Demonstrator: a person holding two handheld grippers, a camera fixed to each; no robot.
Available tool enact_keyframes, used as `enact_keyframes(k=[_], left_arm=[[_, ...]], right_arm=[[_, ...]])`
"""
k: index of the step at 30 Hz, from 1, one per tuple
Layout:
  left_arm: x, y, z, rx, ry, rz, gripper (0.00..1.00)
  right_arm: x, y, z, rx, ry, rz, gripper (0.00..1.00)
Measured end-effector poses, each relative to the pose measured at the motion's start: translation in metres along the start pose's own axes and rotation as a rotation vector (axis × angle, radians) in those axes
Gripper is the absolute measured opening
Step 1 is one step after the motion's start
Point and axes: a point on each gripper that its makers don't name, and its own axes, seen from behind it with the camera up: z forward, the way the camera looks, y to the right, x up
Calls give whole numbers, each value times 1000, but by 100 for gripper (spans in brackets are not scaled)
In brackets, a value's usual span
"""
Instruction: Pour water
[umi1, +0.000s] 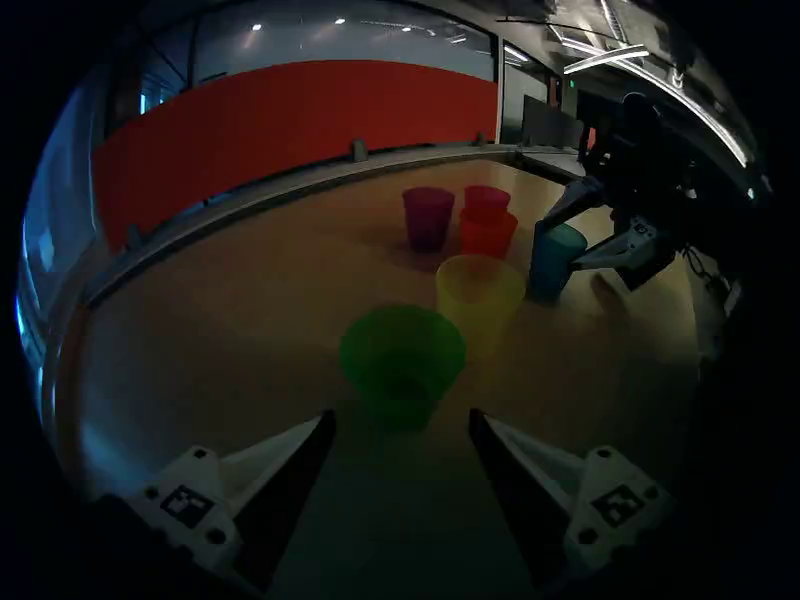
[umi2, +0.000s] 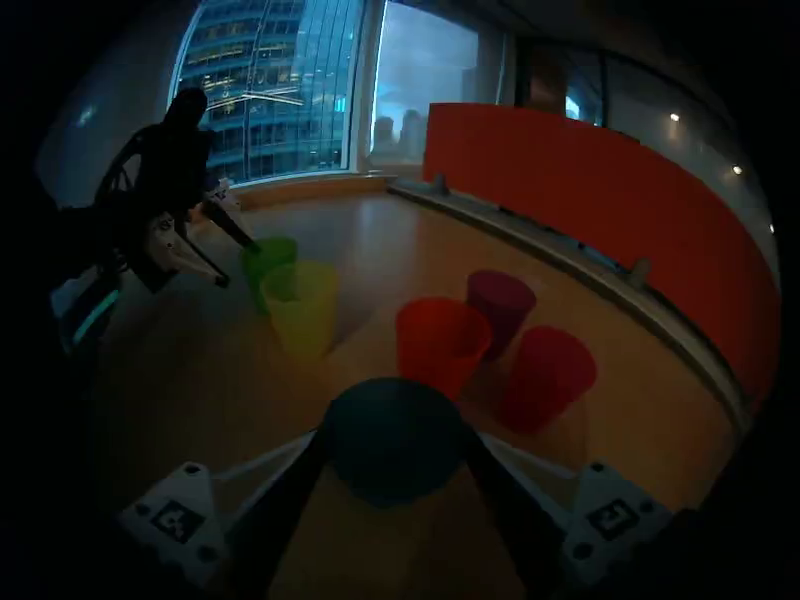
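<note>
On the wooden table (umi1: 230, 320), the green cup (umi1: 402, 355) stands just ahead of the left gripper (umi1: 400, 422), whose fingers (umi1: 285, 470) are spread wide and hold nothing. Beside the yellow cup (umi1: 480, 290), the right gripper (umi2: 395, 432) clasps the upright teal cup (umi2: 395, 455) between both fingers.

- I am holding my left tool (umi1: 400, 418) with its fingers spread wide, low over the desk (umi1: 230, 310).
- A green cup (umi1: 402, 355) is standing upright just ahead of the gap, touching neither finger.
- A yellow cup (umi1: 480, 292) is sitting just behind it, to the right.
- Farther off, a purple cup (umi1: 428, 217) is standing beside a red cup (umi1: 488, 235), with a second red cup (umi1: 487, 197) just behind that.
- The right tool (umi1: 558, 243) is reaching in from the right, its fingers lying on either side of a teal cup (umi1: 550, 278).
- A red wall panel (umi1: 300, 120) is running along behind the desk.
</note>
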Motion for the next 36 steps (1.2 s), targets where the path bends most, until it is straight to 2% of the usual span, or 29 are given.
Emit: enact_keyframes(k=[8,15,20,27,32,36], left_arm=[[-2,-3,-4,11,3,-7,98],[3,-10,-16,33,34,-37,98],[7,-21,-31,60,71,-69,98],[24,-40,-63,96,167,-140,98],[30,-47,-80,112,215,-178,98],[31,-49,-87,127,233,-183,98]], right_arm=[[-4,-2,-5,1,-8,0,100],[-8,-4,-18,-8,-10,4,100],[-11,-5,-32,-24,-4,6,100],[-18,-5,-53,-60,2,14,100],[-19,-7,-65,-85,9,19,100],[-17,-8,-74,-103,19,27,100]])
